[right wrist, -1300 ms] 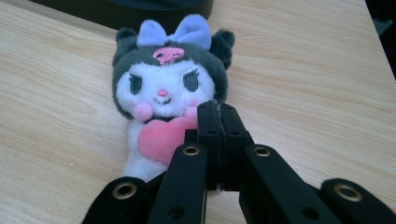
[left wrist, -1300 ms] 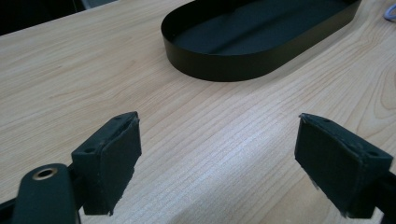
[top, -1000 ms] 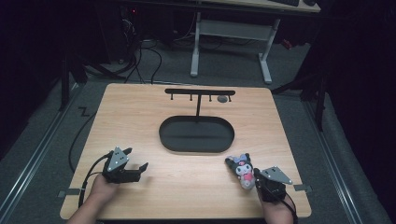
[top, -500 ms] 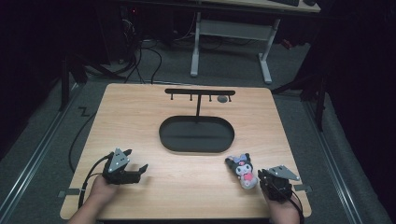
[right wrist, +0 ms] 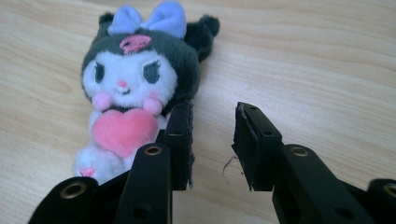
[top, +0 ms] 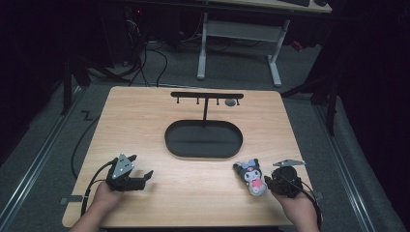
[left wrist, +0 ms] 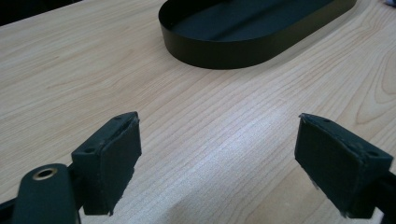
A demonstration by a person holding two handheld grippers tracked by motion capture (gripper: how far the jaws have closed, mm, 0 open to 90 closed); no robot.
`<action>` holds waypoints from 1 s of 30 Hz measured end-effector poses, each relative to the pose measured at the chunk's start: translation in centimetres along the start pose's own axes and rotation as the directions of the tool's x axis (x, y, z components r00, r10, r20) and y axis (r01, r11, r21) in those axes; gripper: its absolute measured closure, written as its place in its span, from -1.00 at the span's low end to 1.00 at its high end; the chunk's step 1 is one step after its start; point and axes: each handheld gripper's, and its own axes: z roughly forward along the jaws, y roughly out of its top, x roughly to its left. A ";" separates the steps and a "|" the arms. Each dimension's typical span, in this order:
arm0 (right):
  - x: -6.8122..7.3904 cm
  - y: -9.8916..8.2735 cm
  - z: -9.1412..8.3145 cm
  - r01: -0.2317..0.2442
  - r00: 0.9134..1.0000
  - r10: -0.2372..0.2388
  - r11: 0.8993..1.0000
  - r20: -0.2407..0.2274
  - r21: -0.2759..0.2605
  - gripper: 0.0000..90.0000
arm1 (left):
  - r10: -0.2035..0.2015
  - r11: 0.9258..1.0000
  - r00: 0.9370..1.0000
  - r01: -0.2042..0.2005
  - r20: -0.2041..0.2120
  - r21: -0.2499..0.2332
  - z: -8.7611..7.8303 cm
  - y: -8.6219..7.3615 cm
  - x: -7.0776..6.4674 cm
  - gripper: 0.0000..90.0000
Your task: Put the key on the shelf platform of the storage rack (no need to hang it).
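A small plush toy with a black hood, a lilac bow and a pink heart lies on the wooden table at the front right. In the right gripper view the plush toy lies just left of my right gripper. The left jaw is against its side. A narrow gap separates the jaws and nothing is between them. In the high view the right gripper is held just right of the plush. My left gripper hovers at the front left, and in its own view the left gripper is wide open over bare wood.
A black oval tray sits at the table's middle; its wall lies ahead of the left gripper. Behind it stands a black T-shaped rack with hooks, and a small grey item hangs near its right end. A desk frame stands on the dark floor beyond.
The right gripper has shifted slightly beside the plush, which has stayed put. The left gripper has barely moved.
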 end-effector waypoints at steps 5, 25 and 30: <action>0.1 0.6 0.0 0.035 0.999 -0.036 0.998 0.012 0.054 0.49 | -0.002 1.000 1.000 0.002 0.003 0.008 0.1 0.0 0.1 -0.66; 0.3 2.9 -0.4 0.054 0.998 -0.056 0.961 -0.001 0.271 -0.24 | -0.001 1.000 1.000 0.001 0.007 0.013 0.1 -0.1 0.0 -0.66; 0.4 3.5 -0.9 0.049 0.998 -0.056 0.960 0.019 0.276 -0.44 | -0.001 1.000 1.000 0.001 0.007 0.013 0.1 -0.1 0.0 -0.66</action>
